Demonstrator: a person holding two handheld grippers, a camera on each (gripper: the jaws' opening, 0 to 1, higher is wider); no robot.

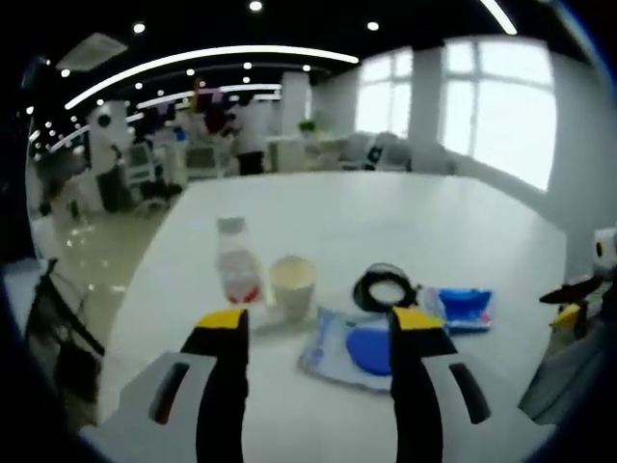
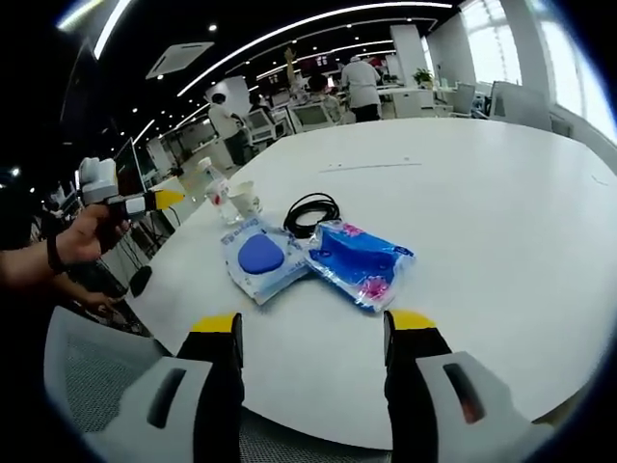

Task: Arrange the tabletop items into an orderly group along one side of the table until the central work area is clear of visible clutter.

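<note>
A smooth white round table stands in a bright open office with ceiling light strips. Near its edge sit a clear plastic bottle, a paper cup, a coiled black cable and two glossy blue pouches. The left gripper and the right gripper both hover with jaws apart, holding nothing.

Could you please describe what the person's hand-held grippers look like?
Each hand-held gripper, left and right, has two black jaws with yellow tips on a light grey body with dark slots. The person's left hand wears a dark wristband.
</note>
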